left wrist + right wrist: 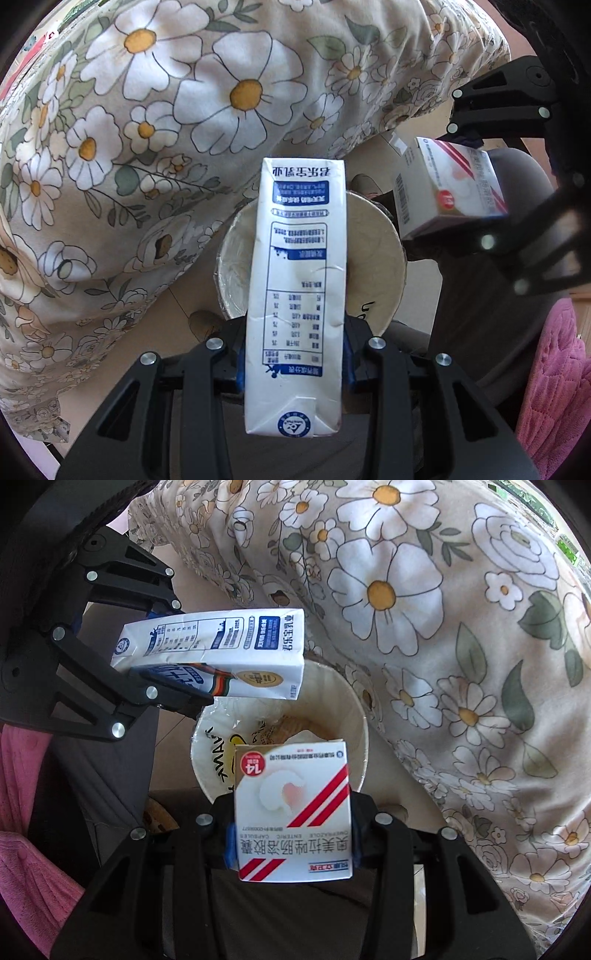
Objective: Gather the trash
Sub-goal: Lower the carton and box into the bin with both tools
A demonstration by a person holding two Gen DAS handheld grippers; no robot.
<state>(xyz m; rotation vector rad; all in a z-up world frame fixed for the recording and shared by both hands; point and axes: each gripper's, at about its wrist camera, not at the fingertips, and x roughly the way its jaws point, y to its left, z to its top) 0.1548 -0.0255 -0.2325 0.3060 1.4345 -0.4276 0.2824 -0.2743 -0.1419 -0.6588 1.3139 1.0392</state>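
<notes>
The tall white and blue milk carton (295, 295) is clamped lengthwise in the jaws of the left gripper (293, 365), its far end directly above the round paper bowl (373, 266). The white, red-striped medicine box (293, 812), marked "14" and "ENTERIC CAPSULES", is clamped in the right gripper (291, 843), above the bowl's near rim, beside the floral cloth (443, 627)

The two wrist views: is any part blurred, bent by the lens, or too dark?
Left wrist view: milk carton sharp, daylight bright on the floral cloth, corners black, edges curved by the fisheye. Right wrist view: medicine box slightly soft but its print legible; paper bin evenly lit; lower frame dark.
</notes>
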